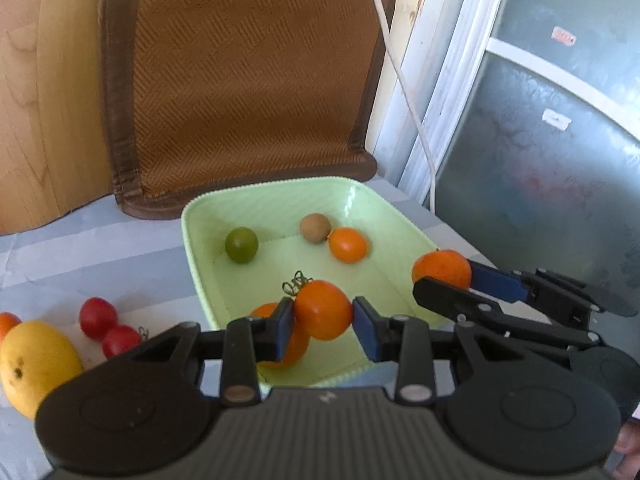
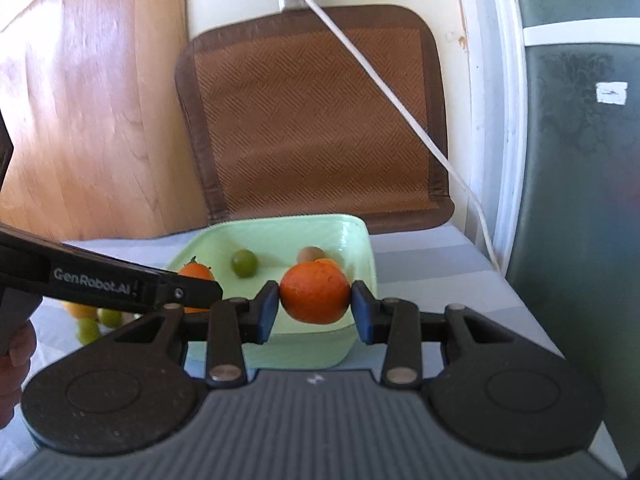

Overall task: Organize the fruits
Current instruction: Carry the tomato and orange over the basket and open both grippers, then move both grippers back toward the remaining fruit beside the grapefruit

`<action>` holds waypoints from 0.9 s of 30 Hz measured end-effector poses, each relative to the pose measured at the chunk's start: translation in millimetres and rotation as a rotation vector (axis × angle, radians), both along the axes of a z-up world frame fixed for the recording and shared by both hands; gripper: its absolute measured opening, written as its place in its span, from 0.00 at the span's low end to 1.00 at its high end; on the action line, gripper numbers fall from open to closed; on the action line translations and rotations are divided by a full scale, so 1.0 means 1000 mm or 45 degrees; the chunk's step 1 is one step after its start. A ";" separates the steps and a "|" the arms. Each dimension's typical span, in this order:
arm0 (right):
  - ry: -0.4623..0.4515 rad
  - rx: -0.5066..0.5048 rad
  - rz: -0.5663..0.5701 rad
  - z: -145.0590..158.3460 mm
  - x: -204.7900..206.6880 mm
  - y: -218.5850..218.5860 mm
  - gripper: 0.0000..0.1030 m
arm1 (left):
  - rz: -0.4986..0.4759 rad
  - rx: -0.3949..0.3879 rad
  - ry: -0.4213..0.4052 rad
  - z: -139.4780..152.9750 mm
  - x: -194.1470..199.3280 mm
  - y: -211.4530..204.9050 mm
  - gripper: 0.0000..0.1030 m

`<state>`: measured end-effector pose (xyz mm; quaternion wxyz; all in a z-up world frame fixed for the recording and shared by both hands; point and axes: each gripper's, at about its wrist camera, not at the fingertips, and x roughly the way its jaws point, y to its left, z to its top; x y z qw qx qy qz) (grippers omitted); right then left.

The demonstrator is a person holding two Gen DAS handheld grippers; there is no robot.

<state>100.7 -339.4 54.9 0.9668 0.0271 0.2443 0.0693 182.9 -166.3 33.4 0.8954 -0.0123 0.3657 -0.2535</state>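
A pale green tray (image 1: 200, 280) sits on the table and holds a green lime (image 1: 241, 245), a brown fruit (image 1: 315, 228), a small orange fruit (image 1: 347, 245) and another orange fruit (image 1: 296, 350) at its near edge. My left gripper (image 1: 323, 322) is shut on an orange tomato (image 1: 322, 312) with a green stem, above the tray's near part. My right gripper (image 2: 315, 306) is shut on an orange tangerine (image 2: 314, 292), held over the tray's (image 2: 360, 236) right rim; it also shows in the left wrist view (image 1: 442, 268).
Left of the tray lie two red tomatoes (image 1: 105, 326), a yellow fruit (image 1: 36, 366) and an orange fruit (image 1: 7, 322). Green fruits (image 2: 98, 322) lie there too. A brown woven mat (image 1: 248, 80) leans on the wall behind. A white cable (image 2: 400, 108) hangs down.
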 end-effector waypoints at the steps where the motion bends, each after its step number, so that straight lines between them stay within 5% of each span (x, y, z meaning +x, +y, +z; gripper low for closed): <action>1: -0.002 -0.006 0.005 -0.002 0.000 0.000 0.41 | 0.002 0.006 -0.013 0.000 -0.001 -0.001 0.32; 17: -0.074 0.054 -0.031 0.007 -0.038 0.019 0.41 | 0.123 0.111 -0.191 0.020 -0.054 0.019 0.44; 27: -0.071 0.130 0.045 0.007 -0.083 0.059 0.41 | 0.250 0.114 -0.205 0.013 -0.096 0.073 0.44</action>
